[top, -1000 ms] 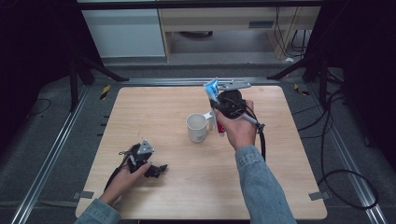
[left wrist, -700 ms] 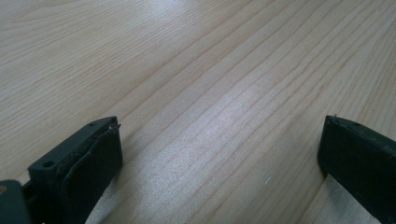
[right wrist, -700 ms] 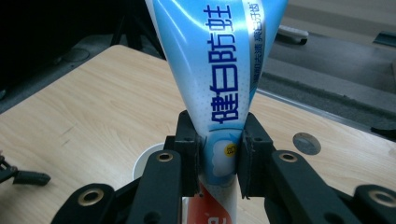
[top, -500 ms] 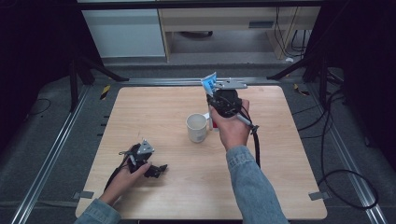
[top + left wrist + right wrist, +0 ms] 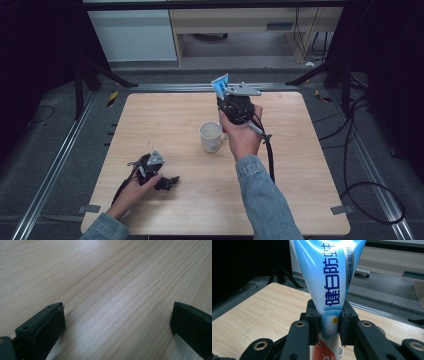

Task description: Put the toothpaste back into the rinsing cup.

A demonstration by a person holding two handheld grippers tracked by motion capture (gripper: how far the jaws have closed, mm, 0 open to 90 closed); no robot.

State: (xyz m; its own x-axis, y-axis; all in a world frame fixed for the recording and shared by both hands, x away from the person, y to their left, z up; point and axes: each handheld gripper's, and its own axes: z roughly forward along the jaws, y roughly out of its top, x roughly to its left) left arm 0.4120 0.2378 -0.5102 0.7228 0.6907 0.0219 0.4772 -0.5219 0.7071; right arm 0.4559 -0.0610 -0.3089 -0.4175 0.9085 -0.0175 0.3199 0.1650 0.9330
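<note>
Your right hand (image 5: 243,136) is raised over the table (image 5: 300,200) just right of the white mug (image 5: 210,136), forearm reaching in from the near edge in a denim sleeve (image 5: 262,200). The right gripper (image 5: 236,107) sits above and slightly beyond the mug, its grey plate on top. Its jaws are clamped on a blue-and-white toothpaste tube (image 5: 329,280), pressing the tube's narrow lower part from both sides.

The tube stands nearly upright, long axis vertical. Its wide crimped end points up and away from you, past the mug's far side (image 5: 220,86); its red lower end points down toward the mug, whose rim shows just below the tube in the right gripper view (image 5: 340,351).

Your left hand (image 5: 134,187) lies low on the table, well to the near left of the mug. The left gripper (image 5: 167,182) rests there with its jaws spread wide, only bare wood between them.

Compared with a second ago, your right hand and the tube have shifted slightly left, closer over the mug. Your left hand and the mug have not moved.
</note>
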